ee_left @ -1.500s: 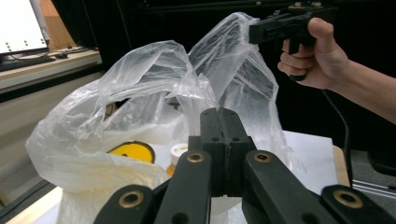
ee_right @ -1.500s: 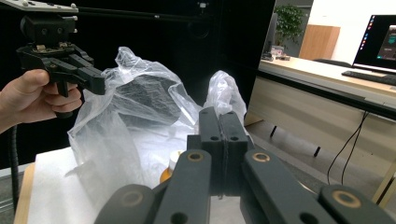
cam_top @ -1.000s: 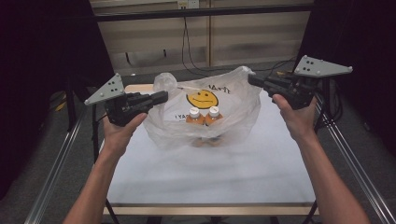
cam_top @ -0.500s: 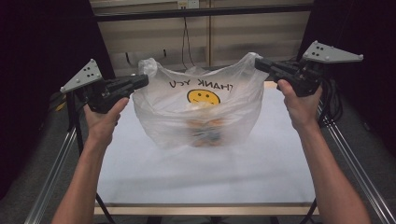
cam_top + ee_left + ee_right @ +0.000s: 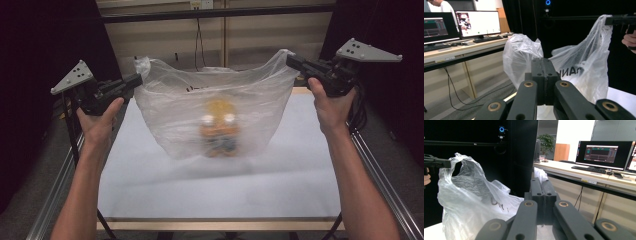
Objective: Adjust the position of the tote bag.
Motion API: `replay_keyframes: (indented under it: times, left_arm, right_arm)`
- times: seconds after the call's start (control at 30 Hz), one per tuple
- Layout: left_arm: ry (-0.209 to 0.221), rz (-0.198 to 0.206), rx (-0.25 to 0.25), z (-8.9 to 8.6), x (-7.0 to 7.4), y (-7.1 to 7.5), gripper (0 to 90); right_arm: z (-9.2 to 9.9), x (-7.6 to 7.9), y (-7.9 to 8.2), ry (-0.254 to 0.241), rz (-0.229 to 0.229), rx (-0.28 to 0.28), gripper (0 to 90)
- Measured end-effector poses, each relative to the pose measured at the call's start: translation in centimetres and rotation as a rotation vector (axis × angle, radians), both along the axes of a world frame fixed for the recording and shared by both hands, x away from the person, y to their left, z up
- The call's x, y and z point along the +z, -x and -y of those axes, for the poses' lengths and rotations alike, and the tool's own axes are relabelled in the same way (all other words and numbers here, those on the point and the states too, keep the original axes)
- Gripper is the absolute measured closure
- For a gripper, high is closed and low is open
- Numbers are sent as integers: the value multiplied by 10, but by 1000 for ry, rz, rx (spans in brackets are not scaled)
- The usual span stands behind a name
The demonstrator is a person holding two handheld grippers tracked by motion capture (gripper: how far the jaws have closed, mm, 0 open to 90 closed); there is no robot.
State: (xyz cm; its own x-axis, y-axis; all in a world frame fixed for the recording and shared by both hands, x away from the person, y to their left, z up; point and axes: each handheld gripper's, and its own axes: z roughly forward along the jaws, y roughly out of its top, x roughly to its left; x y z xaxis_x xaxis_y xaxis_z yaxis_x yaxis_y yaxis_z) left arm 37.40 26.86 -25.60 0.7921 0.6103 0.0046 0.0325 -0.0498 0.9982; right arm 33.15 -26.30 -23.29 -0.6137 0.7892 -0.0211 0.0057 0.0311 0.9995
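A clear plastic bag [image 5: 215, 107] hangs stretched between my two grippers above the white table [image 5: 220, 190]. Inside it, blurred, sit orange bottles with white caps [image 5: 218, 131]. My left gripper [image 5: 136, 80] is shut on the bag's left handle [image 5: 522, 47], and its jaws stand pressed together in the left gripper view [image 5: 543, 62]. My right gripper [image 5: 291, 60] is shut on the bag's right handle [image 5: 539, 175]. In the right gripper view the bag [image 5: 471, 202] spreads toward the other gripper [image 5: 439, 163]. The right gripper also appears far off in the left gripper view [image 5: 619, 20].
Metal frame rails [image 5: 55, 200] run along both sides of the table. A desk with monitors [image 5: 477, 23] and a keyboard stands beyond the table; another monitor [image 5: 605, 153] shows in the right gripper view. Black curtains flank the work area.
Both grippers have moved apart and slightly up, stretching the bag wide and lifting it. The bottles inside now swing and look blurred.
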Motion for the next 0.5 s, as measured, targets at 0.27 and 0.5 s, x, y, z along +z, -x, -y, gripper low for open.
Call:
replay_keyframes:
  times: [0.27, 0.5]
  left_arm:
    - [6, -7, -12, 0, -17, 3, 900]
    - [-8, -7, -29, 0, -31, 15, 900]
  right_arm:
    - [1, -20, 2, 25, -32, 29, 900]
    - [8, -32, 16, 16, -25, 40, 900]
